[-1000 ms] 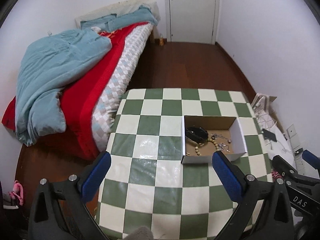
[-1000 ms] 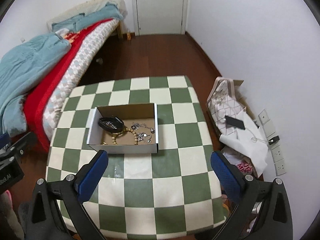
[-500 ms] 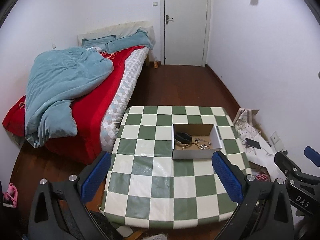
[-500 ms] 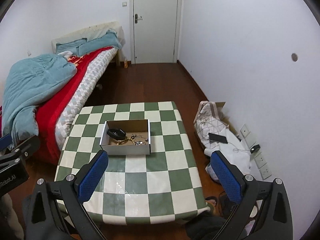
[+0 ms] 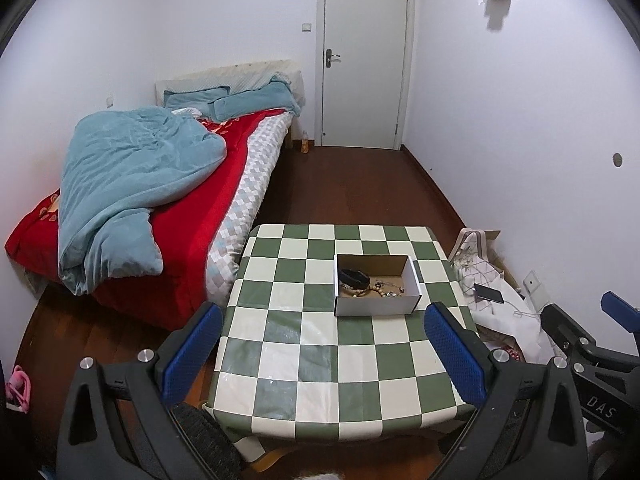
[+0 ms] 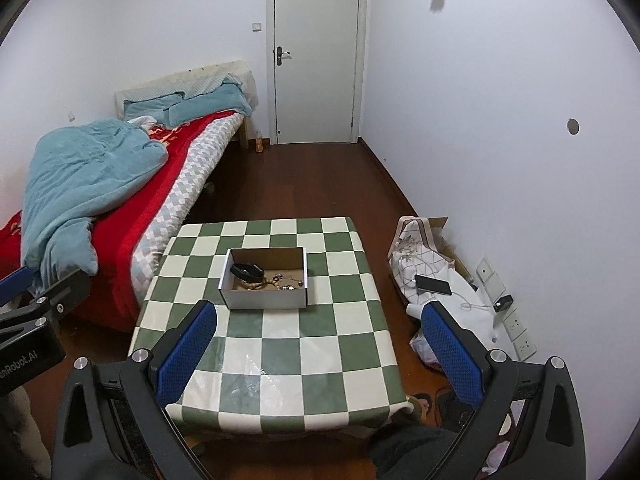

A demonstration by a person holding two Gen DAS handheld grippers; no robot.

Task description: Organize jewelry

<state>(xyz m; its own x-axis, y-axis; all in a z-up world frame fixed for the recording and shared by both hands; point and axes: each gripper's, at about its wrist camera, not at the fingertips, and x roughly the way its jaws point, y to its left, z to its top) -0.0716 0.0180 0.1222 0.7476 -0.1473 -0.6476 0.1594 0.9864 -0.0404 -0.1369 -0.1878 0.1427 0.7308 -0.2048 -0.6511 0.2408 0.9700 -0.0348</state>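
Both grippers empty and spread wide, held high and well back from the table: the sorting looks done.

Our left gripper [image 5: 322, 342] and right gripper [image 6: 320, 340] each show two blue pads [image 5: 194, 346] far apart with nothing between them, and neither is near any piece. Beyond them we see one checkered table [image 6: 352, 336], and on it one open cardboard box [image 6: 264, 300] set toward the far half. All the jewelry we can find lies inside that box: one dark band [image 6: 248, 270] at its left, one string of wooden beads [image 5: 370, 291] beside it, and a small tangle of silvery pieces [image 6: 290, 282] to the right, too fine for us to count. Nothing loose shows on the cloth, so we judge little or nothing is left, unless the pieces want untangling. Further out stand one bed [image 5: 180, 208] and one door [image 6: 316, 52].
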